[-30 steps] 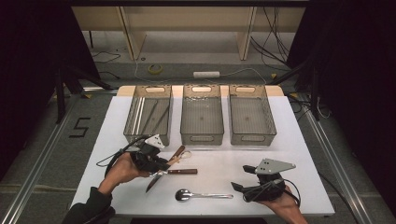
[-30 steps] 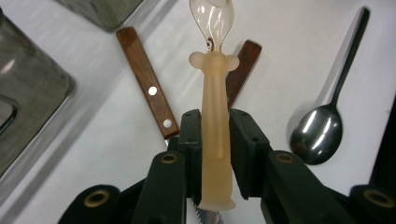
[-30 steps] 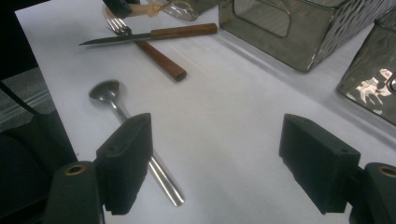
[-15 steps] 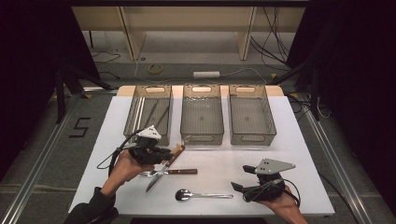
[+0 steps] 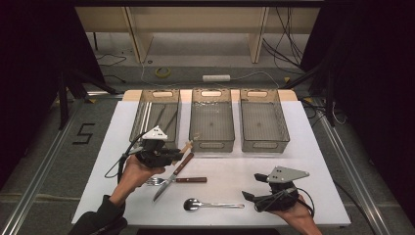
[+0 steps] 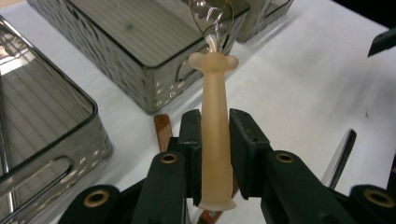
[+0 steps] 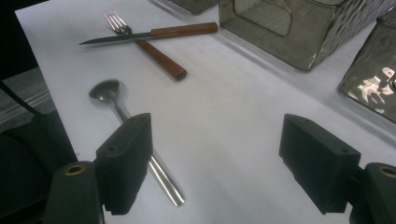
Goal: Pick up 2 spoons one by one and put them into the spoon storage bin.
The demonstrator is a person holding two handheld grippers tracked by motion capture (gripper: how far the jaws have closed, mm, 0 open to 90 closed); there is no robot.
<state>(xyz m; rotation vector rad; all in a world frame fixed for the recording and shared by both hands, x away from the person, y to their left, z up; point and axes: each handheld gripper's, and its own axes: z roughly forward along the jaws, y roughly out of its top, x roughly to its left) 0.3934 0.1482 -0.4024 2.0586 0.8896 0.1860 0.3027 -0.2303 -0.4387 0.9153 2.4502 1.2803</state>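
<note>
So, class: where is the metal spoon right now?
The spoon lies on the table's near edge in the high view, between both grippers, just in front of the fork.

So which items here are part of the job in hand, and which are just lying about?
In play:
left gripper, shut on the pale-handled spoon
three bins
knife, fork, metal spoon

Lying about:
cable coil
power strip

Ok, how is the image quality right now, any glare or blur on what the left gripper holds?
Left gripper view: the pale handle between the black jaws is sharp, but its shiny clear end catches glare and runs off the top. High view: evenly lit white table, dark surroundings. Right gripper view: spoon and knife clear; the bin wall shows rippled reflections.
</note>
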